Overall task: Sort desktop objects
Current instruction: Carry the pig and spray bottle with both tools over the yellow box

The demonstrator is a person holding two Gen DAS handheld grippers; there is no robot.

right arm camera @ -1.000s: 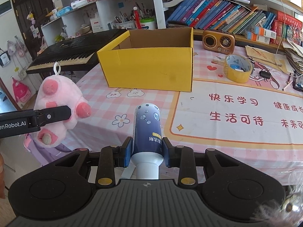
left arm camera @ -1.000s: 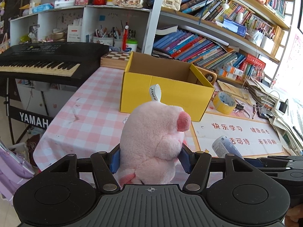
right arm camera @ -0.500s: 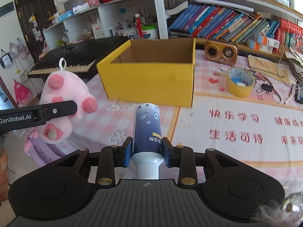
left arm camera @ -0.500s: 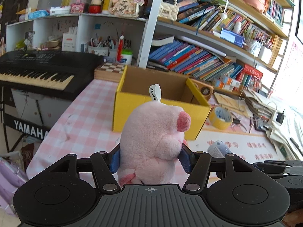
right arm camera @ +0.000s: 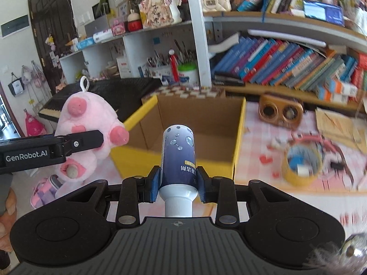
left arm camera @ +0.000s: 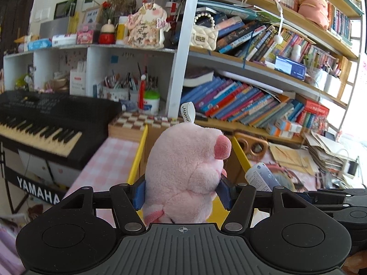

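Note:
My left gripper (left arm camera: 182, 193) is shut on a pink plush pig (left arm camera: 187, 174), its blue pads pressed into the toy's sides. The pig hangs just in front of the yellow cardboard box (left arm camera: 138, 158), which it mostly hides in the left wrist view. My right gripper (right arm camera: 178, 184) is shut on a dark blue bottle with a white cap (right arm camera: 179, 160), cap end toward the camera. The open box (right arm camera: 199, 123) lies straight ahead of the bottle, its brown inside showing. The pig (right arm camera: 84, 128) and left gripper arm (right arm camera: 52, 149) appear at the left of the right wrist view.
A black keyboard (left arm camera: 39, 123) stands left of the pink checked table (left arm camera: 107, 160). A chessboard (right arm camera: 190, 91) lies behind the box. A brown radio (right arm camera: 281, 111), a yellow tape roll (right arm camera: 301, 165) and papers (left arm camera: 321, 153) lie to the right. Bookshelves (left arm camera: 252, 100) fill the back.
Both grippers have moved forward and up toward the yellow box with their loads. The box looms larger and its inside now opens ahead of the bottle.

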